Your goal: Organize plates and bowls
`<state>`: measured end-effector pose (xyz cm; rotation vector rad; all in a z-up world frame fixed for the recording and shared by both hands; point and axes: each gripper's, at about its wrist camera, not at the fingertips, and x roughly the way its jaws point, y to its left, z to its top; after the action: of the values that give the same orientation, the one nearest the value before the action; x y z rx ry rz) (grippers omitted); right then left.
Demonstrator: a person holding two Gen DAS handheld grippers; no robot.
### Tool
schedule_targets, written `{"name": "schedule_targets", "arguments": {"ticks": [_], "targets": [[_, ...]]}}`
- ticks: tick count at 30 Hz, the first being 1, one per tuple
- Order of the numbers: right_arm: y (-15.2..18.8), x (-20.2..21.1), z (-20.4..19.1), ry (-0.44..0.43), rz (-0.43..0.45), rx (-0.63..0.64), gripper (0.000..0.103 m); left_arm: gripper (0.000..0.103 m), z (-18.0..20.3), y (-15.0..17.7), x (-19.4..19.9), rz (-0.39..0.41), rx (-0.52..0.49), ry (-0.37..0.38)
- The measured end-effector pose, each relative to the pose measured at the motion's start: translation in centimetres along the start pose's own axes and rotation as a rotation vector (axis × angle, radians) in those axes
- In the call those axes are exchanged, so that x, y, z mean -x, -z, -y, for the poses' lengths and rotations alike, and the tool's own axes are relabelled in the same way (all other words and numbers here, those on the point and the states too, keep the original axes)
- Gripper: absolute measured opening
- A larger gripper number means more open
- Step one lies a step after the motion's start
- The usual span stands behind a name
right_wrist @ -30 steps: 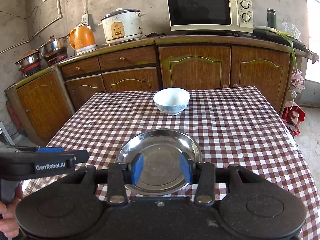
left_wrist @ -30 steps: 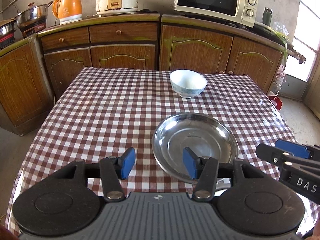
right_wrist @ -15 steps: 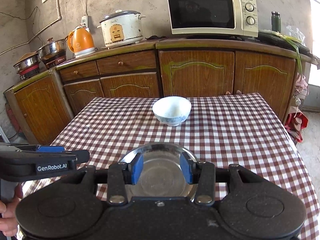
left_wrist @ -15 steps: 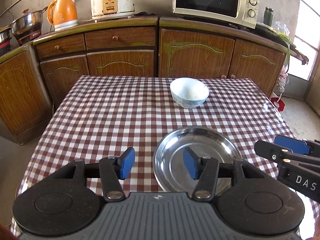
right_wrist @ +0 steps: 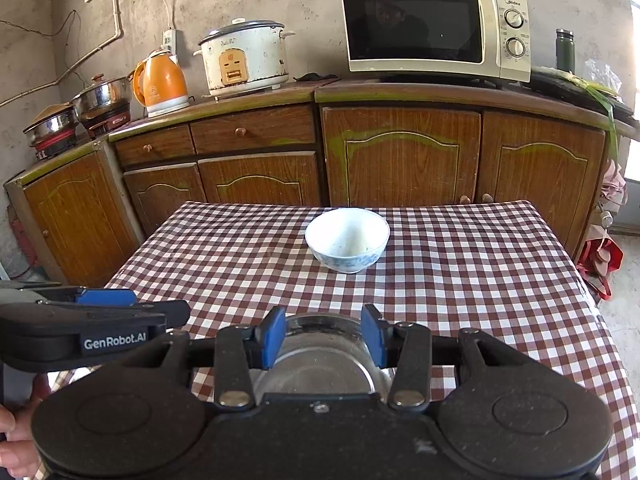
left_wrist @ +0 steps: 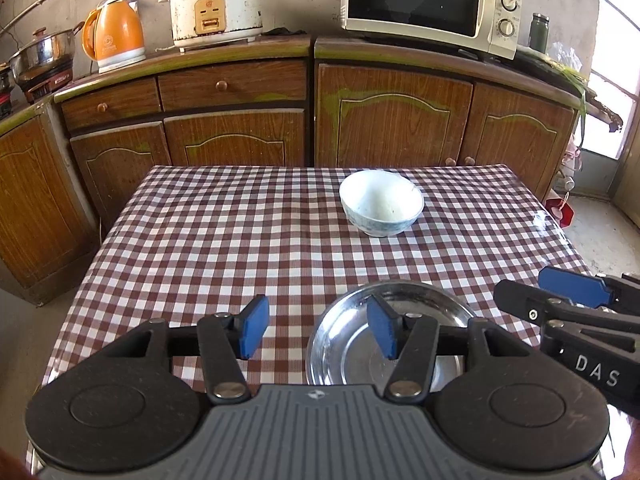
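A shiny steel plate (left_wrist: 356,344) lies near the front edge of the checked table (left_wrist: 224,240); it also shows in the right wrist view as the plate (right_wrist: 320,356). Farther back stands a white bowl with blue pattern (left_wrist: 381,208), the same bowl (right_wrist: 347,239) upright and apart from the plate. My left gripper (left_wrist: 318,332) hangs open above the plate's left rim with nothing between its blue pads. My right gripper (right_wrist: 324,338) is open too, above the plate's near part, gripping nothing. Each gripper shows at the edge of the other's view.
Brown wooden cabinets (left_wrist: 392,120) run behind the table, bearing a microwave (left_wrist: 432,8), a rice cooker (left_wrist: 216,4), an orange kettle (left_wrist: 114,38) and steel pots (left_wrist: 40,56). A red object (right_wrist: 600,258) lies on the floor at the right. A hand (right_wrist: 12,440) shows at lower left.
Both grippers have drawn back toward the table's front edge; plate and bowl now sit farther off and lower in both views. Neither dish has moved. Both grippers stay open.
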<state>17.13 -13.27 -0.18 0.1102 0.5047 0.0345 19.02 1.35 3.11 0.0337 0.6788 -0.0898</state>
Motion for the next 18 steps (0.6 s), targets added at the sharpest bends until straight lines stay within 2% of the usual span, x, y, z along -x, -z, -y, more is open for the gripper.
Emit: {"name": "schedule_targets", "arguments": {"ticks": [18], "targets": [[-2.9, -5.0, 1.3, 0.024, -0.001, -0.011, 0.054, 0.056, 0.1, -2.7, -4.2, -0.007, -0.019, -0.008]]}}
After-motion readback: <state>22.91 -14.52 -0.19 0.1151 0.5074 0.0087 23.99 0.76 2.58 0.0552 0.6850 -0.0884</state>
